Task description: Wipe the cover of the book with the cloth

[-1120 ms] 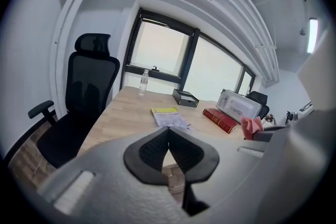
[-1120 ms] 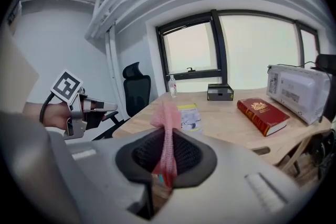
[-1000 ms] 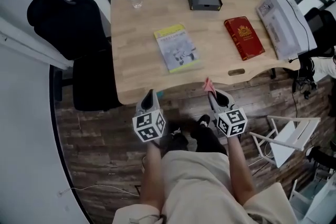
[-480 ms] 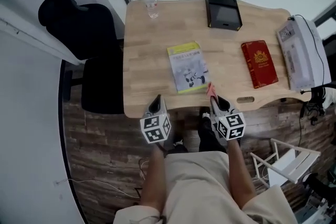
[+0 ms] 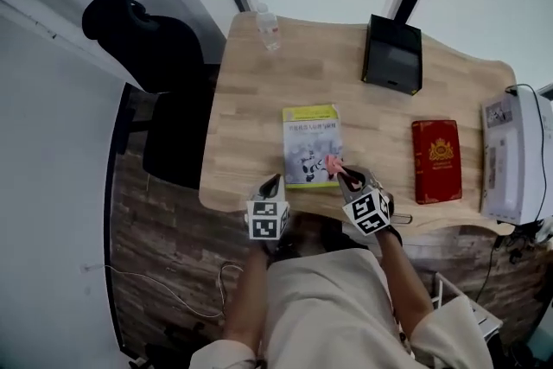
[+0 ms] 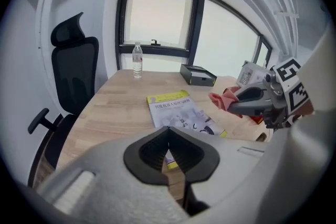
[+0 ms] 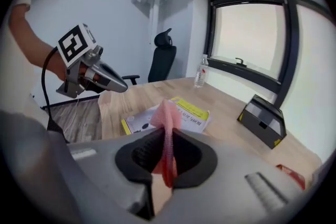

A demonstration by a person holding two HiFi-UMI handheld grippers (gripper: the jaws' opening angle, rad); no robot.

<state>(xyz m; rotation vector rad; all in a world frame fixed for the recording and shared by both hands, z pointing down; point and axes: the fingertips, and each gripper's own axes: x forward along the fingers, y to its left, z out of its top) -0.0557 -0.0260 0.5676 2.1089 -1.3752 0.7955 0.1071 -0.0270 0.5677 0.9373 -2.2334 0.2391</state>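
A book with a yellow and white cover (image 5: 312,145) lies flat near the front middle of the wooden table (image 5: 251,125). My right gripper (image 5: 343,175) is shut on a pink cloth (image 5: 332,165), which hangs over the book's near right corner. In the right gripper view the cloth (image 7: 168,120) stands up between the shut jaws, with the book (image 7: 193,114) beyond it. My left gripper (image 5: 275,183) is shut and holds nothing, over the table's front edge just left of the book. The left gripper view shows the book (image 6: 181,113) ahead and the cloth (image 6: 223,99) to its right.
A red book (image 5: 436,160) lies to the right, with a white printer (image 5: 517,155) at the table's right end. A black box (image 5: 394,54) and a water bottle (image 5: 269,28) stand at the back. A black office chair (image 5: 151,56) is left of the table.
Both grippers have moved forward from below the table's edge to over it. The right one, still holding the cloth, now reaches the book's near corner. The head view has shifted toward the table.
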